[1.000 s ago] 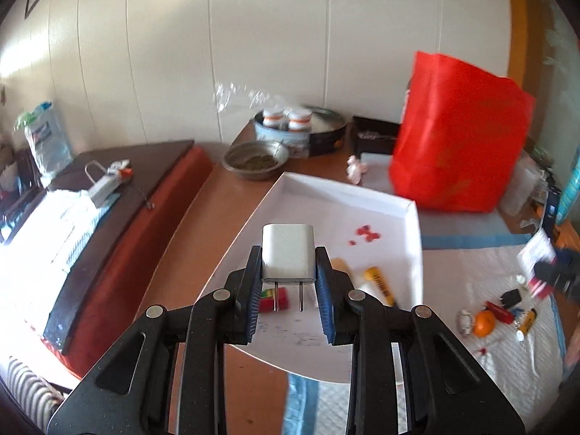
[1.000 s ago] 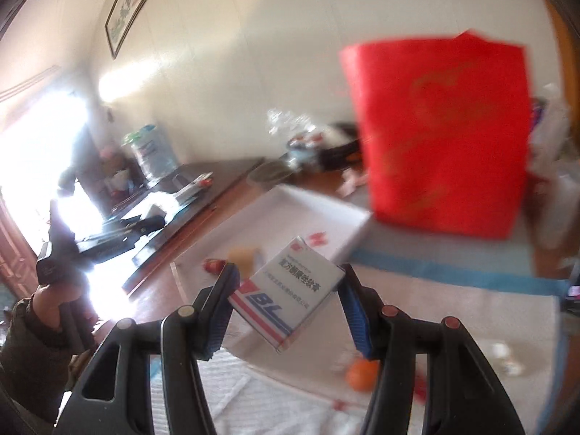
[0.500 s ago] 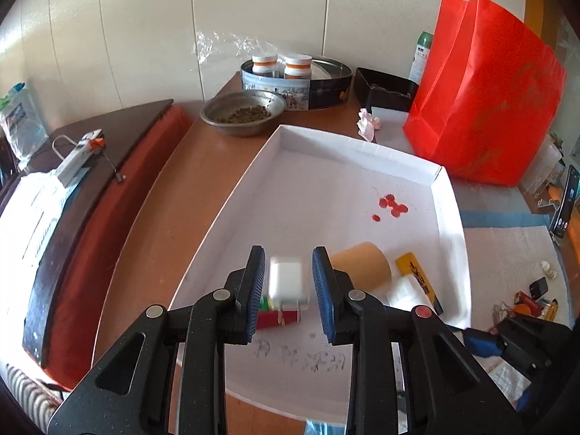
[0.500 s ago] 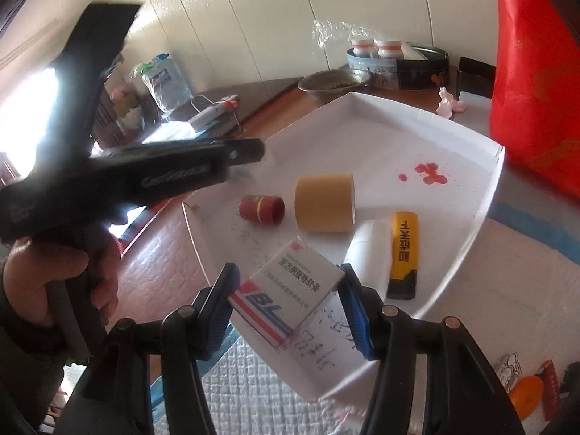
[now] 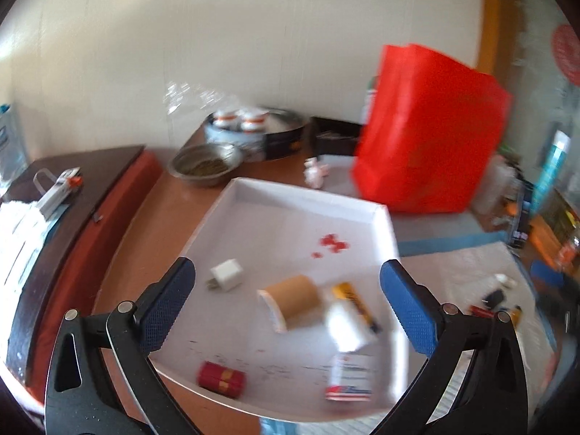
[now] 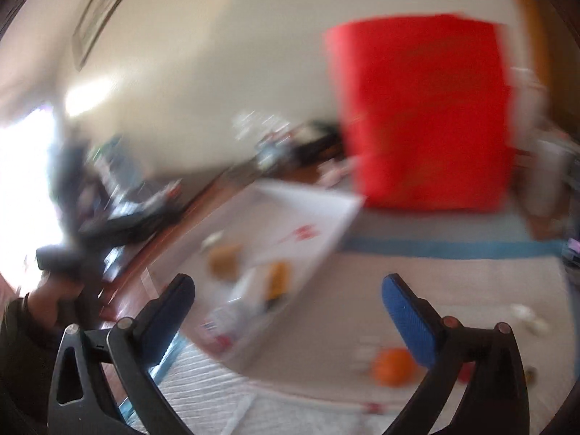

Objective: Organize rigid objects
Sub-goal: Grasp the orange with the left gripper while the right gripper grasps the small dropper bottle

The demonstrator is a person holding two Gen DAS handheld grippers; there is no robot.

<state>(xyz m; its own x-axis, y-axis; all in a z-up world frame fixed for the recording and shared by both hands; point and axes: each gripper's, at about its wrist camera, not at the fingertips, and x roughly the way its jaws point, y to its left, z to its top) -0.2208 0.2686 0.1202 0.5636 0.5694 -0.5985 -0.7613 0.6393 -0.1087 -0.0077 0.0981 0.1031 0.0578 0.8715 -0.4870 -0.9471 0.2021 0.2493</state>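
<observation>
Two grippers, both mine, jaws opening wide with nothing between the pads: left gripper above the white tray, right gripper beside it over the white cloth. Tray contents: white charger lying on its side, tan roll, yellow tube, white bottle, red cylinder, medicine box near the front rim. Red bag upright behind. Right view blurred; orange ball on the cloth.
</observation>
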